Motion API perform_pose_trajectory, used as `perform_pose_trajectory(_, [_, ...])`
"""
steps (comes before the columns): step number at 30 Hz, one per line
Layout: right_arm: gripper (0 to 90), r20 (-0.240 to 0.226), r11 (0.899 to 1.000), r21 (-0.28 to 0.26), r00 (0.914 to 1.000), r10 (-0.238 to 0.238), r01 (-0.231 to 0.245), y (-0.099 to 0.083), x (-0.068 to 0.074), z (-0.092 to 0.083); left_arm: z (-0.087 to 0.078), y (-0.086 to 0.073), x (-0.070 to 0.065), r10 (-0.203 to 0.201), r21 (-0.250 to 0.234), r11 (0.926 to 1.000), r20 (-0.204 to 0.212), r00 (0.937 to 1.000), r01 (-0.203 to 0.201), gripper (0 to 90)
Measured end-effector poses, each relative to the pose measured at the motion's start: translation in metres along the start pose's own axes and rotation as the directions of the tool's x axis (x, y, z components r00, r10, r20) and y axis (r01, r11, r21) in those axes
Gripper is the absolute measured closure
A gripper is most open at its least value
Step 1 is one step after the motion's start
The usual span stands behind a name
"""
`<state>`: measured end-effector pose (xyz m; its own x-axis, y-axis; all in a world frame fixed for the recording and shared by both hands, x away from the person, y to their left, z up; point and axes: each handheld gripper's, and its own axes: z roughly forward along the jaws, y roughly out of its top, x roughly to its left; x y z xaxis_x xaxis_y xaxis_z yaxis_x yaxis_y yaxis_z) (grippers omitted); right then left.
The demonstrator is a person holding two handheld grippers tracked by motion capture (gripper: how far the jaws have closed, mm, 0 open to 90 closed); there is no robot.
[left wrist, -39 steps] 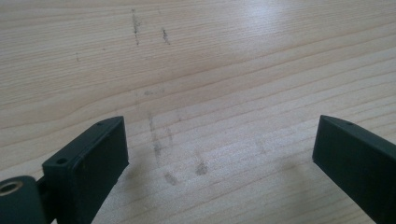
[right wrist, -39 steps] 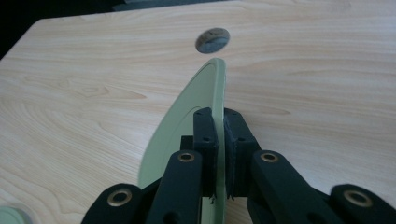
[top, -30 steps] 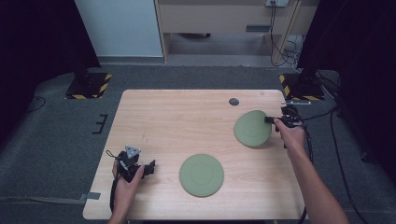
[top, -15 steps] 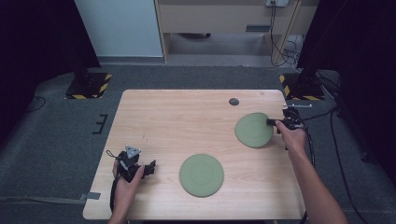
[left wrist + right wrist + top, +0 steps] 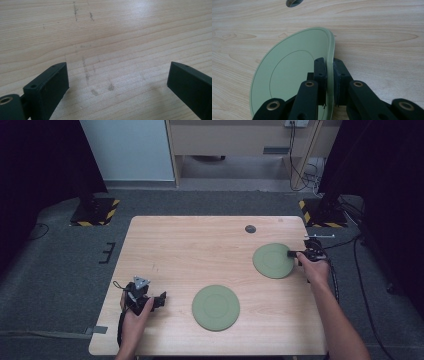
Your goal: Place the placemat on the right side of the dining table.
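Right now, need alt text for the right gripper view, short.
The right gripper clamps the rim of a green plate, its two black jaws shut on either side of the edge. The plate is over a light wooden table, and a small dark round thing sits at the top edge.

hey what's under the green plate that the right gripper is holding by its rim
The right gripper clamps the rim of the green plate. Around it lies bare wooden table, and nothing pokes out from beneath. The patch directly under the plate is covered, so it cannot be checked.
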<state>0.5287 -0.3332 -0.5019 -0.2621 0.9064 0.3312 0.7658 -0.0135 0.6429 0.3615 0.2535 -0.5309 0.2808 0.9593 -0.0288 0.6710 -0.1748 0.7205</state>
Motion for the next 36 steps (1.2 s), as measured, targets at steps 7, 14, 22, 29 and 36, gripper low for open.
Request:
perform_pose_trajectory(7, [83.2, -0.008, 1.0, -0.004, 0.9997, 0.023, -0.023, -0.004, -0.008, 0.0, 0.001, -0.001, 0.0, -0.002, 0.008, 1.0, 0.001, 1.0, 0.002, 3.3])
perform_pose_trajectory(14, [83.0, -0.009, 0.999, -0.004, 0.9993, 0.037, -0.037, -0.006, -0.014, -0.001, 0.002, -0.001, 0.0, -0.003, 0.011, 0.9999, 0.001, 1.0, 0.003, 3.4])
perform_pose_trajectory(22, [81.1, -0.009, 0.999, -0.005, 0.9986, 0.051, -0.051, -0.009, -0.017, 0.001, 0.002, -0.001, 0.0, -0.003, 0.011, 0.9999, 0.003, 1.0, 0.003, 3.3])
perform_pose_trajectory(29, [79.6, -0.015, 0.997, -0.011, 0.997, 0.075, -0.076, -0.014, -0.02, 0.003, 0.002, -0.001, 0.0, -0.001, 0.013, 0.9999, 0.002, 1.0, 0.001, 3.3])
perform_pose_trajectory(36, [76.4, -0.018, 0.996, -0.017, 0.9959, 0.089, -0.09, -0.018, -0.024, 0.004, 0.003, -0.001, 0.0, -0.001, 0.016, 0.9999, 0.002, 1.0, 0.001, 3.3])
